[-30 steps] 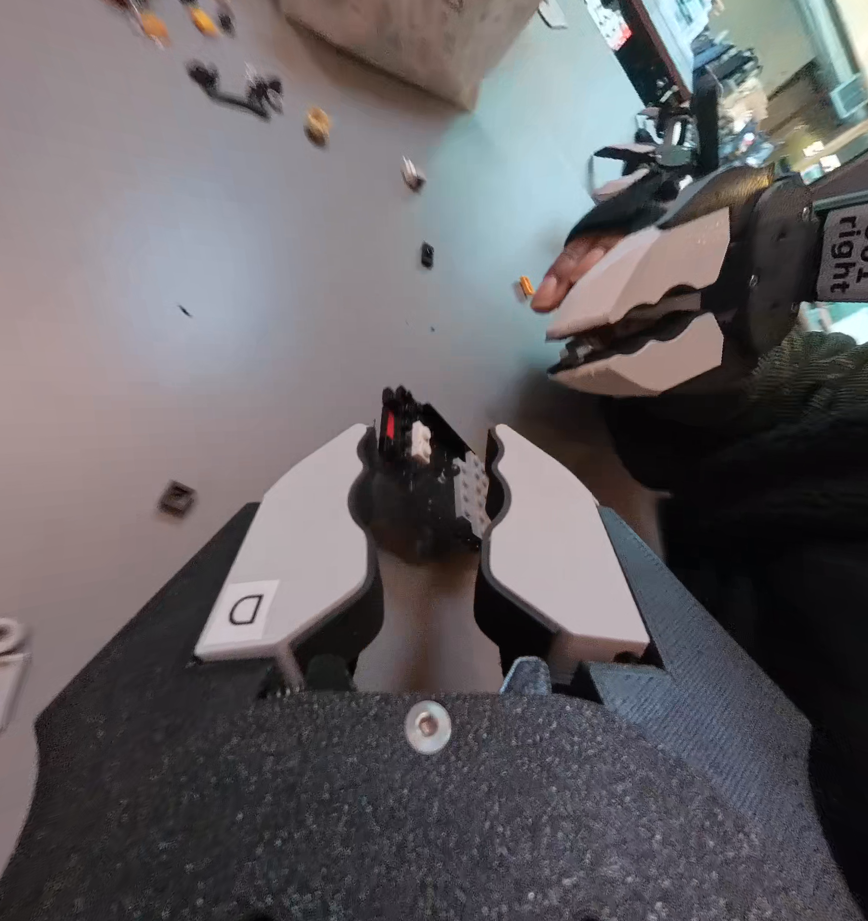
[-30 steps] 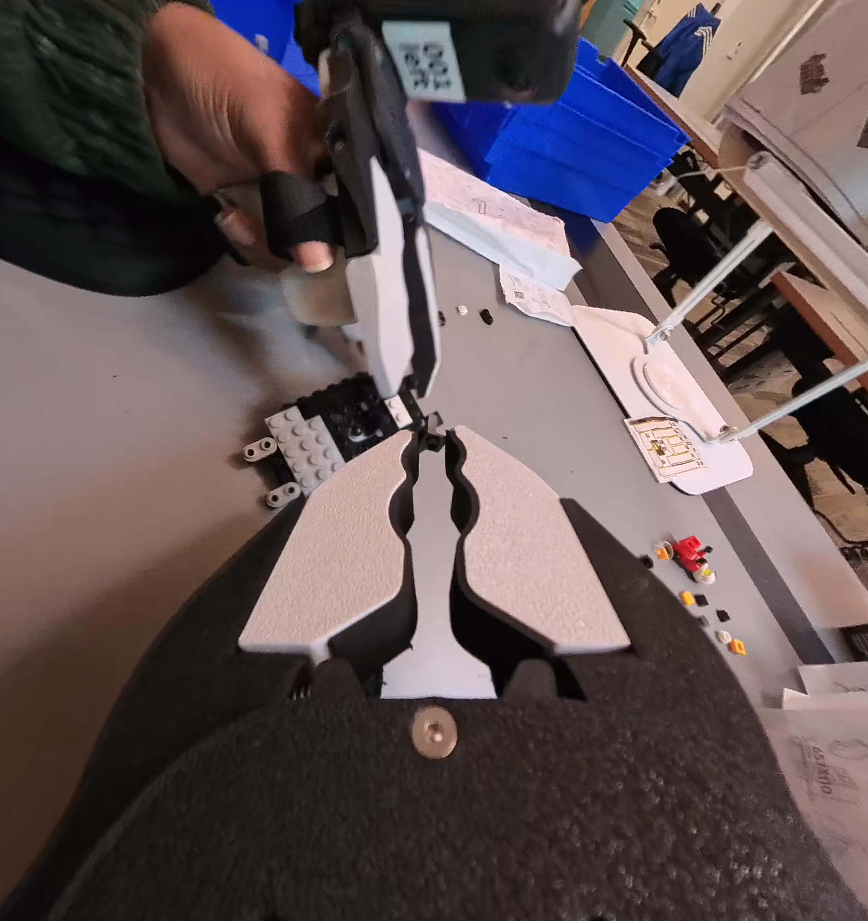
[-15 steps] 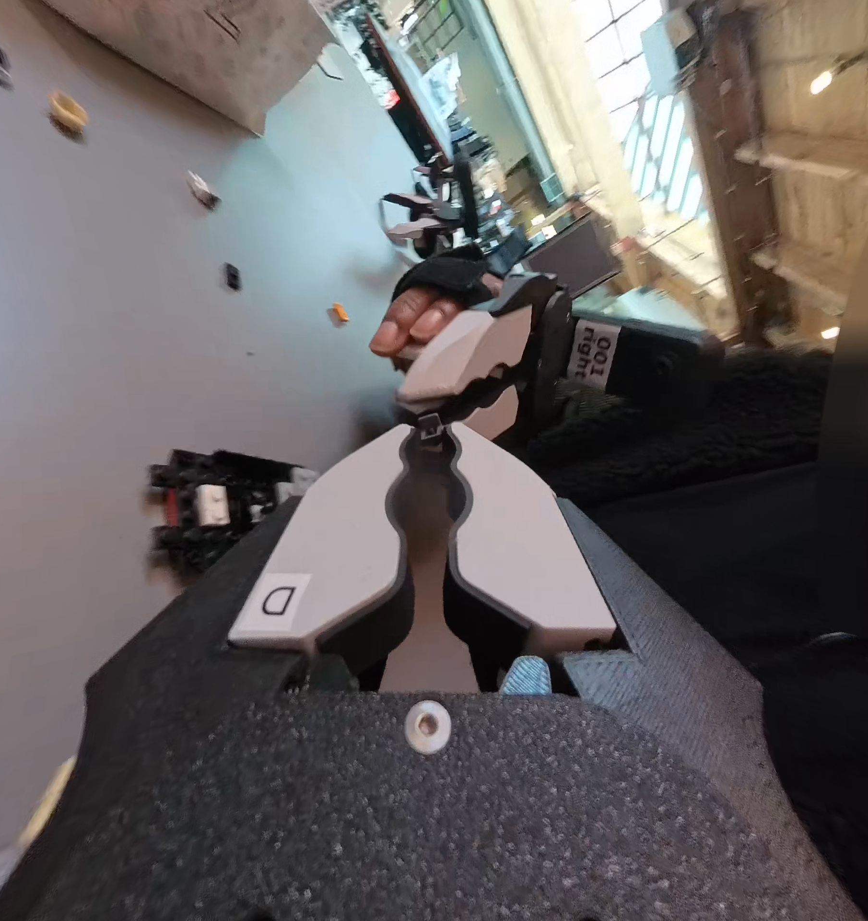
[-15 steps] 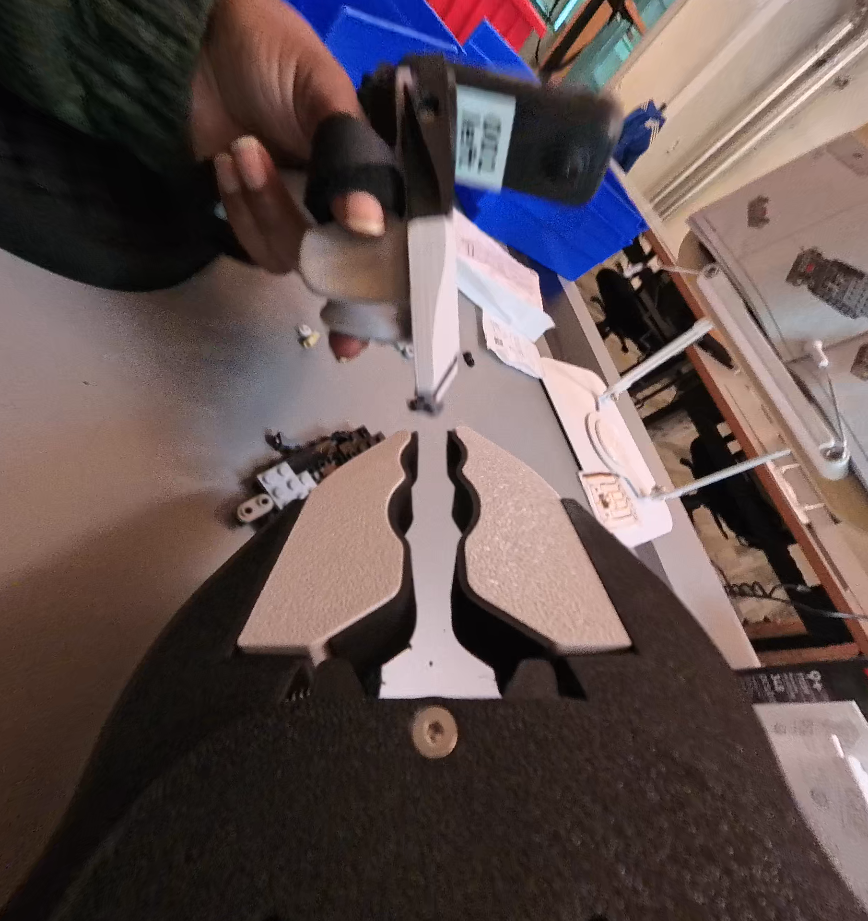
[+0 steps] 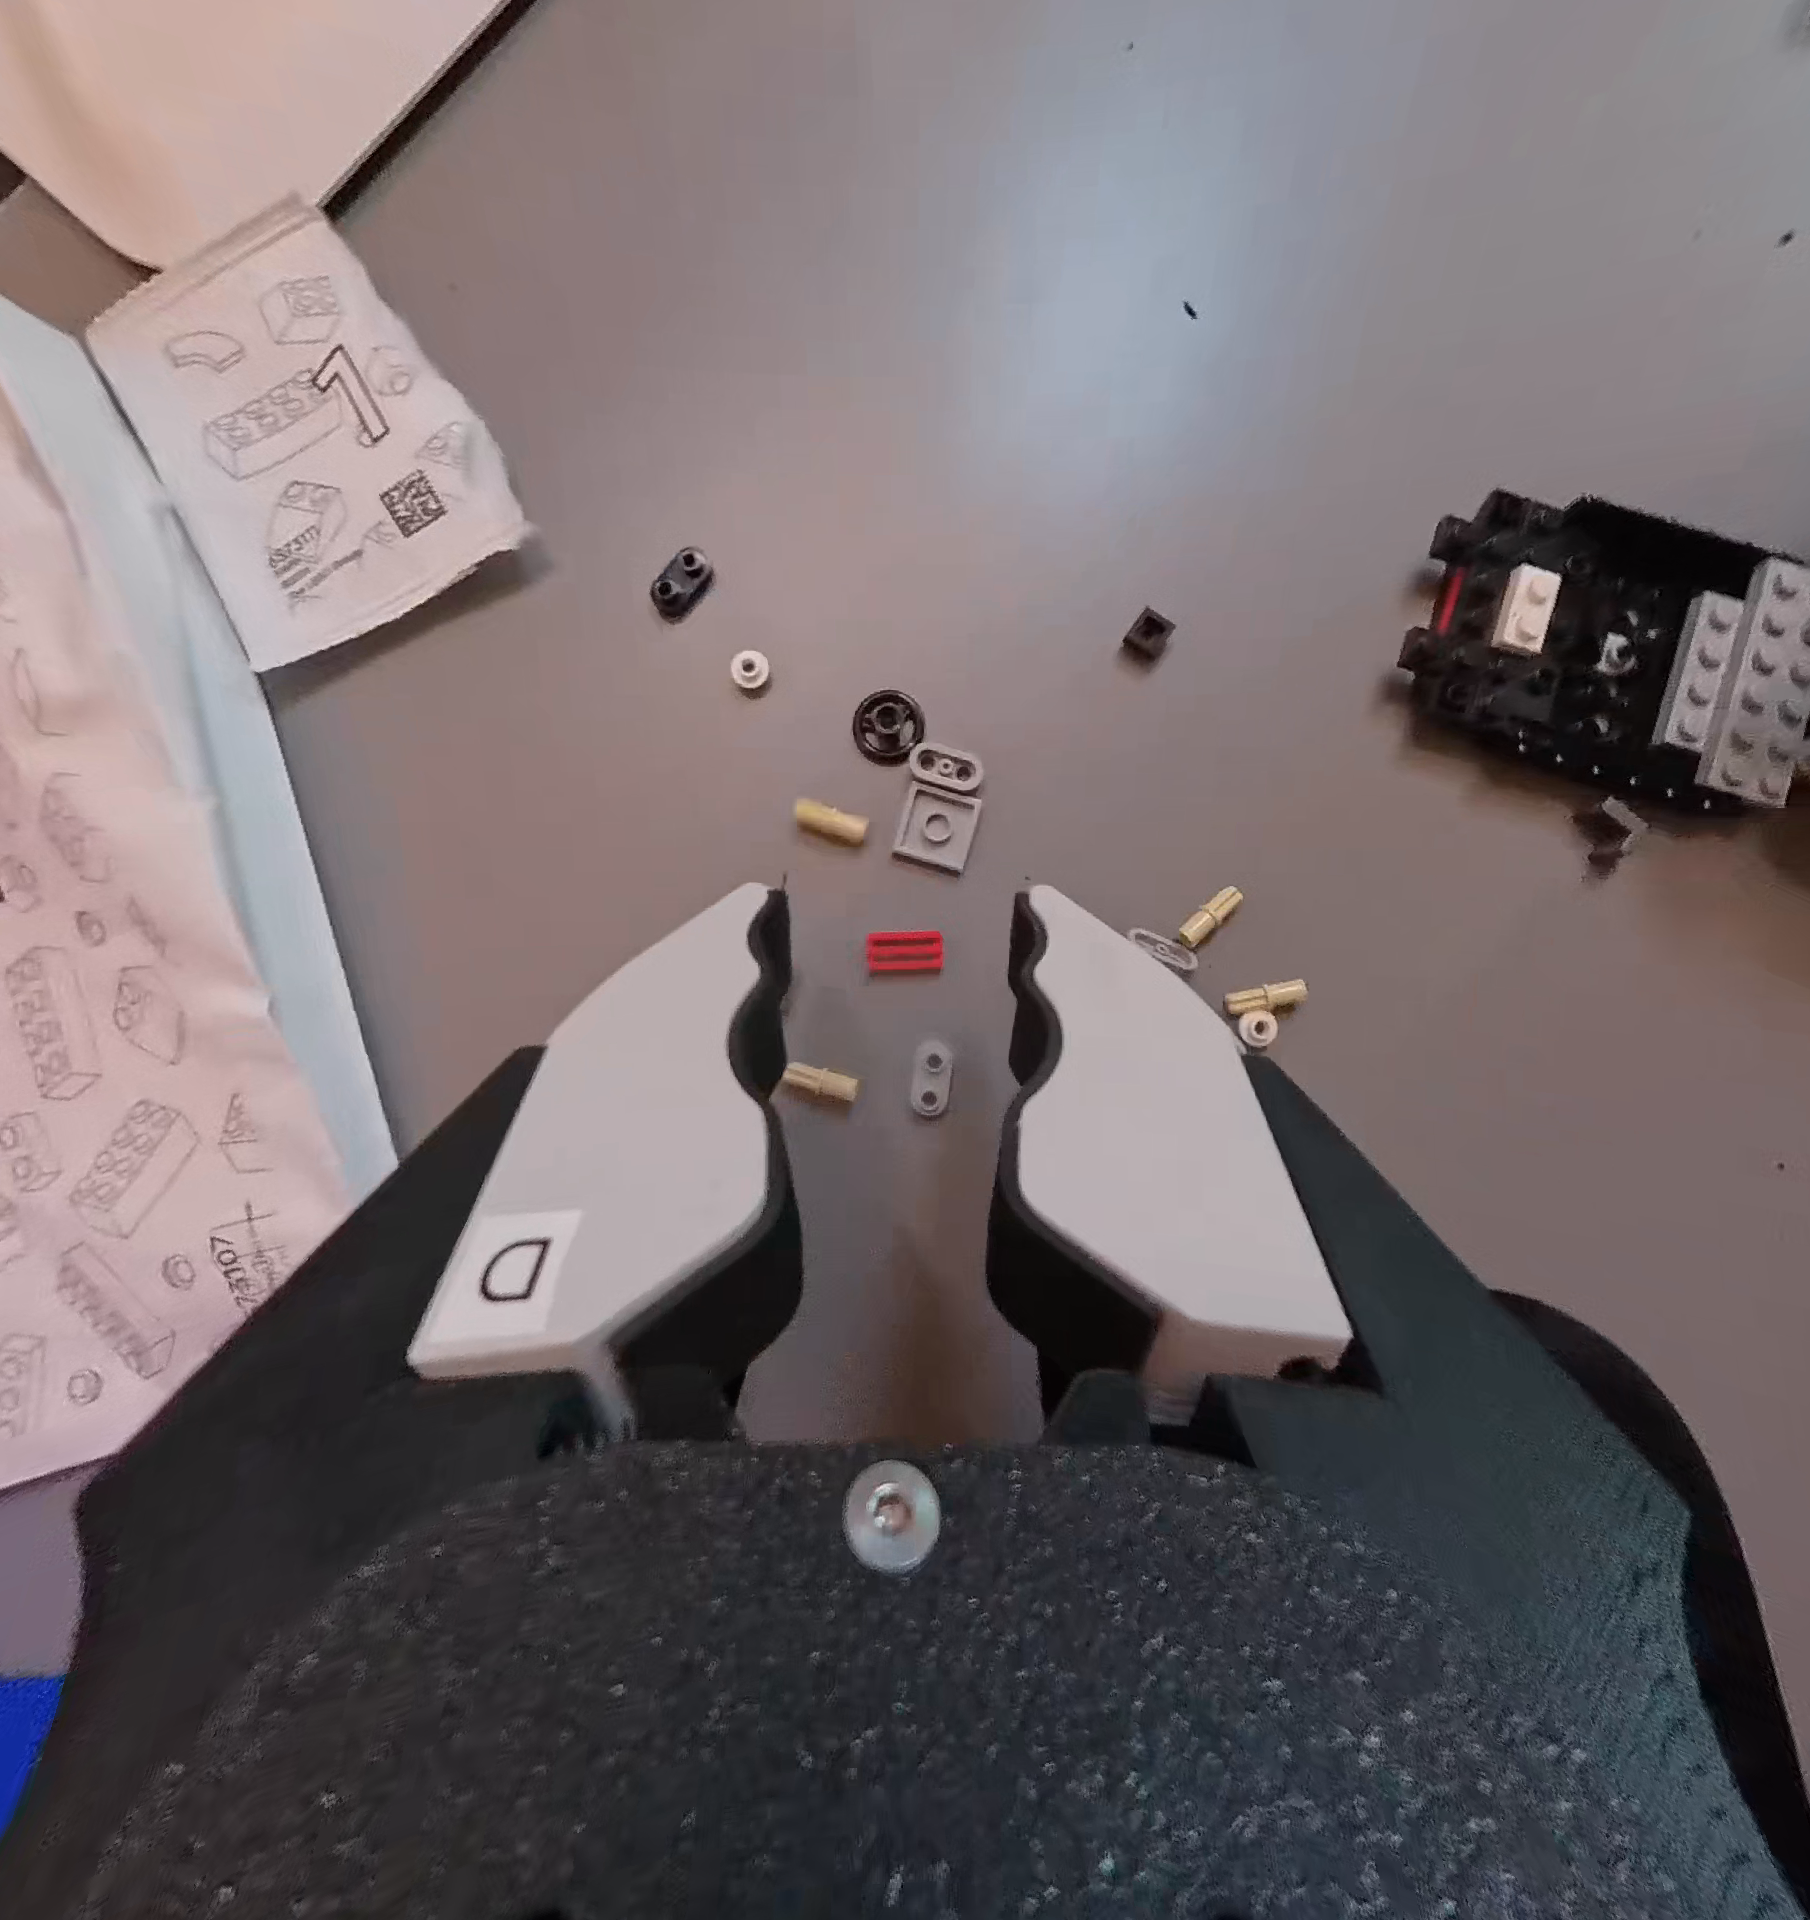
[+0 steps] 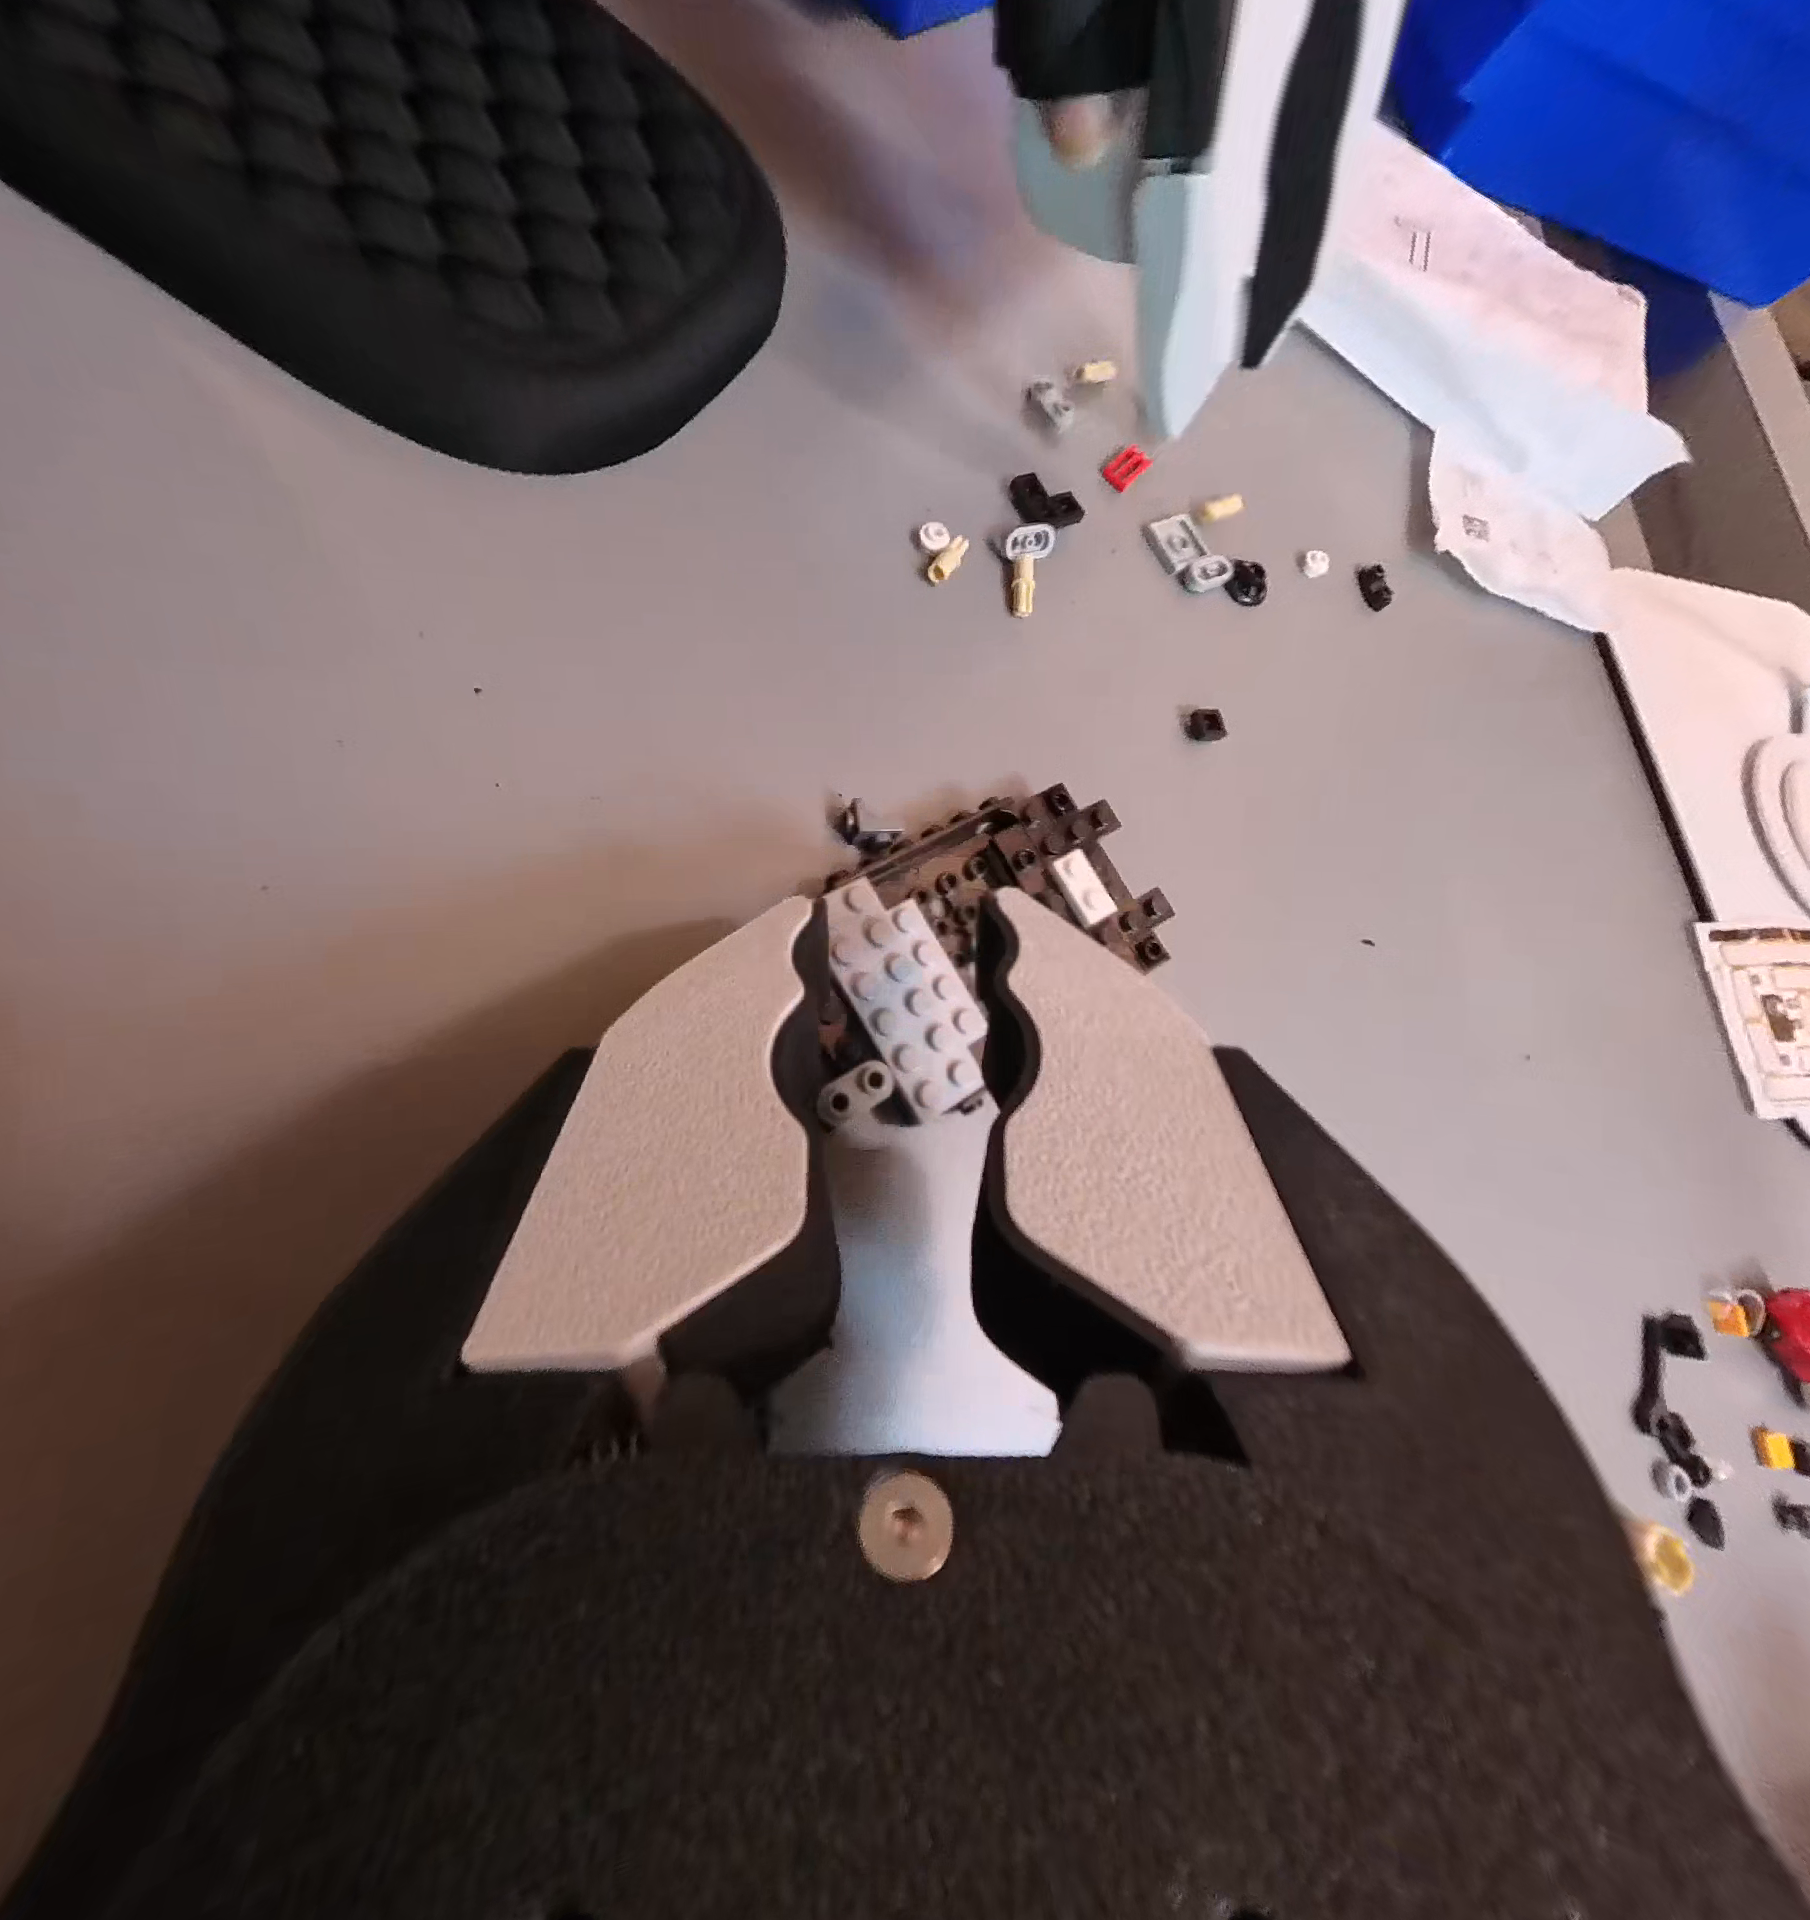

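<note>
My left gripper (image 5: 901,904) is open and empty, low over loose small pieces on the grey table (image 5: 984,312). A red grille tile (image 5: 906,953) lies between its fingertips, untouched. A grey square plate (image 5: 937,828) and a black wheel hub (image 5: 888,724) lie just ahead. The same gripper shows blurred in the right wrist view (image 6: 1192,312). My right gripper (image 6: 896,914) is shut on a black and grey brick assembly (image 6: 906,997) that rests on the table. Its pads touch opposite corners of the grey plates. The assembly also shows in the left wrist view (image 5: 1607,665).
A paper bag printed with brick drawings (image 5: 298,447) lies at the left. Blue bins (image 6: 1659,125) stand at the back, a black cushion (image 6: 361,208) at the far left. A white lamp base (image 6: 1794,779) and more loose pieces (image 6: 1794,1351) sit at the right. To reach the black wheel hub (image 5: 888,724) in a straight line is about 5 cm for my left fingers, about 15 cm for my right. The right camera catches it too, in the right wrist view (image 6: 1246,577).
My left gripper let go of the assembly, shut on a small dark piece by the right gripper, then opened empty over the loose pieces. My right gripper opened and came down around the assembly.
</note>
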`<state>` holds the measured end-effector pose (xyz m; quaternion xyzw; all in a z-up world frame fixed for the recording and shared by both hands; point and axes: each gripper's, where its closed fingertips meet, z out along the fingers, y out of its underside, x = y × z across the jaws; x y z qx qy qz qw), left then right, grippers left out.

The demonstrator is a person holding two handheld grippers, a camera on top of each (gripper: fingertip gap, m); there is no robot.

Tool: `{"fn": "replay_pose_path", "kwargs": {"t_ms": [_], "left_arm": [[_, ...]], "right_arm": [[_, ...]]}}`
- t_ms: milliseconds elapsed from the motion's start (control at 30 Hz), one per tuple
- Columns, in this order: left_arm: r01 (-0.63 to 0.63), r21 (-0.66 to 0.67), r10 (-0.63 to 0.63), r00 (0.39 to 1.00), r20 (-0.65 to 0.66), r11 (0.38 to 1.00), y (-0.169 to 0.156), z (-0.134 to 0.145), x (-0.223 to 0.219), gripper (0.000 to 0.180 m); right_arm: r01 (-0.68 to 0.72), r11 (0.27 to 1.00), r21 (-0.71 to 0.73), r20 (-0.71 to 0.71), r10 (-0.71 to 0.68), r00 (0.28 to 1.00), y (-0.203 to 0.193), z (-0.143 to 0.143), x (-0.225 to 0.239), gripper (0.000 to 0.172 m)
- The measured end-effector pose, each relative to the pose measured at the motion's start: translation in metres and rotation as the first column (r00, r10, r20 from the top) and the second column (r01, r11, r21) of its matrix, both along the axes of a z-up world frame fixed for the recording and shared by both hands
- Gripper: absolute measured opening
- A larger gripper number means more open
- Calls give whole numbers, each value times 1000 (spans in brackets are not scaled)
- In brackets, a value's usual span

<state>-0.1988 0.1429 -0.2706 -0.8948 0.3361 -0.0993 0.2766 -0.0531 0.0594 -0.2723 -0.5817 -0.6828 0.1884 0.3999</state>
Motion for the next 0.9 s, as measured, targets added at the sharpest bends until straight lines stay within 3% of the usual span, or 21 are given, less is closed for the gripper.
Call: {"fn": "replay_pose_path", "kwargs": {"t_ms": [100, 233, 367, 500, 600, 667, 733, 800, 900], "left_arm": [[114, 0, -114, 993, 41, 993, -13, 5, 20, 38], [391, -68, -369, 903, 219, 918, -62, 9, 83, 28], [526, -135, -501, 846, 180, 840, -93, -16, 119, 28], [528, -126, -512, 848, 135, 840, -93, -26, 130, 6], [521, -82, -517, 854, 62, 850, -83, -21, 118, 5], [455, -45, -451, 888, 86, 889, -68, -8, 106, 5], [347, 9, -347, 937, 29, 938, -44, -1, 81, 5], [254, 30, -253, 967, -15, 967, -28, 0, 59, 8], [191, 21, -190, 981, -34, 981, -19, -5, 45, 35]], "right_arm": [[51, 999, -16, -18, -51, 999, 9, 4, 4, 27], [83, 990, -114, 6, -82, 997, 9, -2, 8, 38], [81, 991, -106, 6, -81, 997, 10, 0, 10, 39], [103, 988, -110, -14, -106, 994, 16, 4, 15, 39], [125, 988, -95, -21, -128, 992, 23, 6, 21, 39], [134, 986, -95, -19, -136, 990, 25, 6, 24, 39], [139, 984, -113, -19, -142, 990, 26, 6, 25, 39], [141, 981, -136, -32, -147, 989, 26, 7, 24, 39], [157, 969, -189, -49, -169, 984, 26, 7, 24, 39]]}}
